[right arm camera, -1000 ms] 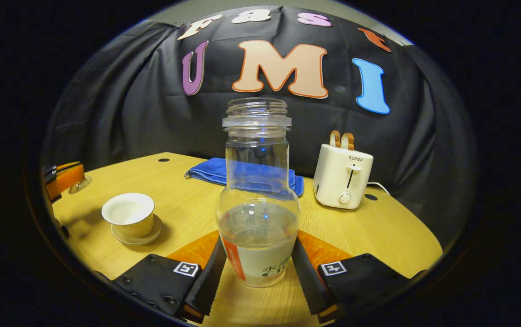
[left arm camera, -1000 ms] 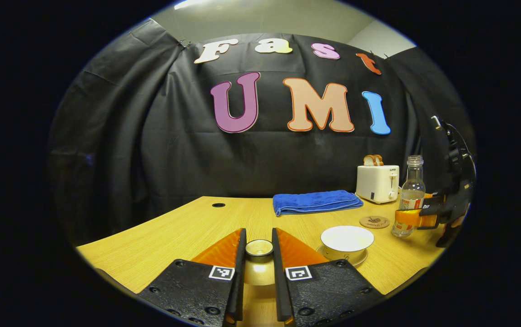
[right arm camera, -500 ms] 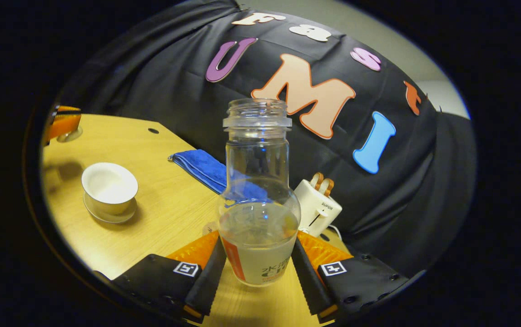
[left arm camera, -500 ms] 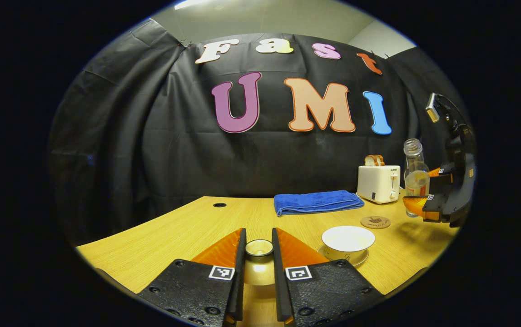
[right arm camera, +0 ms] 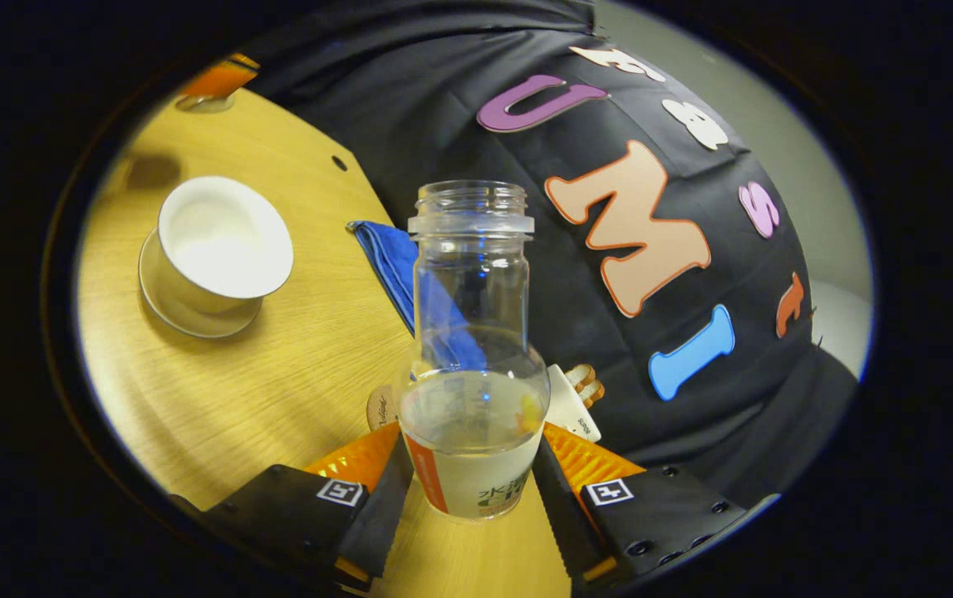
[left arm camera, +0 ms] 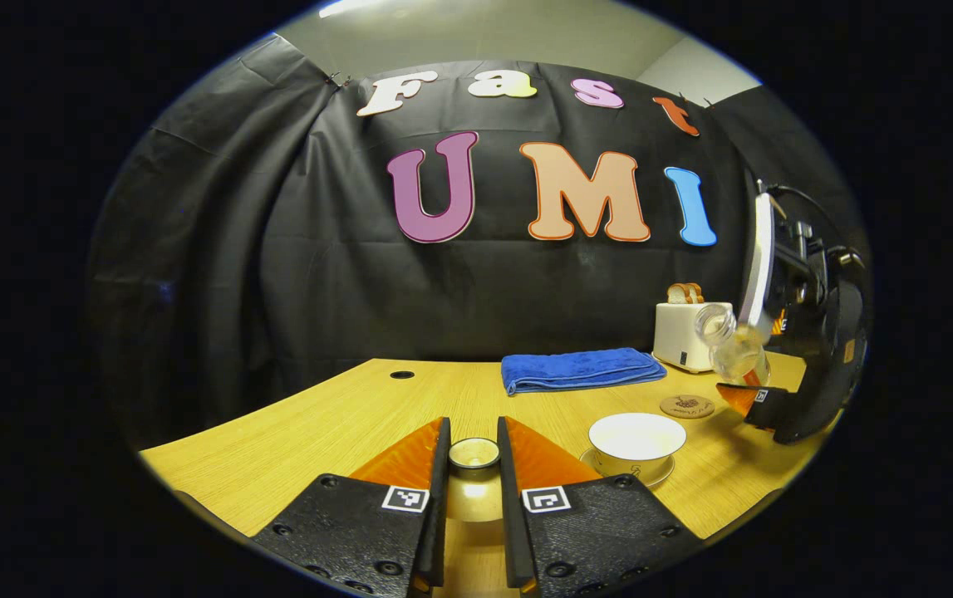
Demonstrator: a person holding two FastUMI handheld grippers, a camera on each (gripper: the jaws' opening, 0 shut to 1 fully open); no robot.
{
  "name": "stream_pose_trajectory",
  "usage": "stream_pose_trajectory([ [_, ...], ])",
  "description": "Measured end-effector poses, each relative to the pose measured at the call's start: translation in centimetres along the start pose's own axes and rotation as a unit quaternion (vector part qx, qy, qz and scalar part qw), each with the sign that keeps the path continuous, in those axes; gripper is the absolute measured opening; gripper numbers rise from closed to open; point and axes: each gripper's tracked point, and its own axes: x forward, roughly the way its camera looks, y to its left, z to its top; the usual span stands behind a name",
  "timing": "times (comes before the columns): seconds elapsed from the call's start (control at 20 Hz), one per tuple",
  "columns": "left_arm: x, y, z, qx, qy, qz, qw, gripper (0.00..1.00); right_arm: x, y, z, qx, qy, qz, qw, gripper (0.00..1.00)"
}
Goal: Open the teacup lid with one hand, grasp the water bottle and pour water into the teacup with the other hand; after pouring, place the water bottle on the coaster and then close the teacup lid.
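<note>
Between the right gripper fingers the water bottle sits pinched — left gripper fingers clamp the teacup lid.

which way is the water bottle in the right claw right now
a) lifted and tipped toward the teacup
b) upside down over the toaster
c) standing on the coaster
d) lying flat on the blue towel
a: in the left gripper view the water bottle, held by the right claw, hangs above the table, mouth leaning toward the open teacup, off the coaster.

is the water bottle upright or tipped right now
Tipped. In the left gripper view the water bottle leans with its open mouth toward the teacup, held off the table by the right gripper. No water is leaving it.
</note>
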Motion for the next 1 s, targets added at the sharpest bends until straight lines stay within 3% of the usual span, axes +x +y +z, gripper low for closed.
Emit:
stream_pose_trajectory([
  [0.3, 0.0, 0.0, 0.0, 0.0, 0.0, 0.0, 1.0, 0.26, 0.3, 0.8, 2.2, -0.117, -0.03, -0.024, 0.992, 0.8],
  [1.0, -0.1, -0.1, 0.1, -0.001, 0.0, -0.002, 1.0, 0.26, 0.7, 0.6, 3.3, -0.261, -0.047, -0.05, 0.963, 0.8],
])
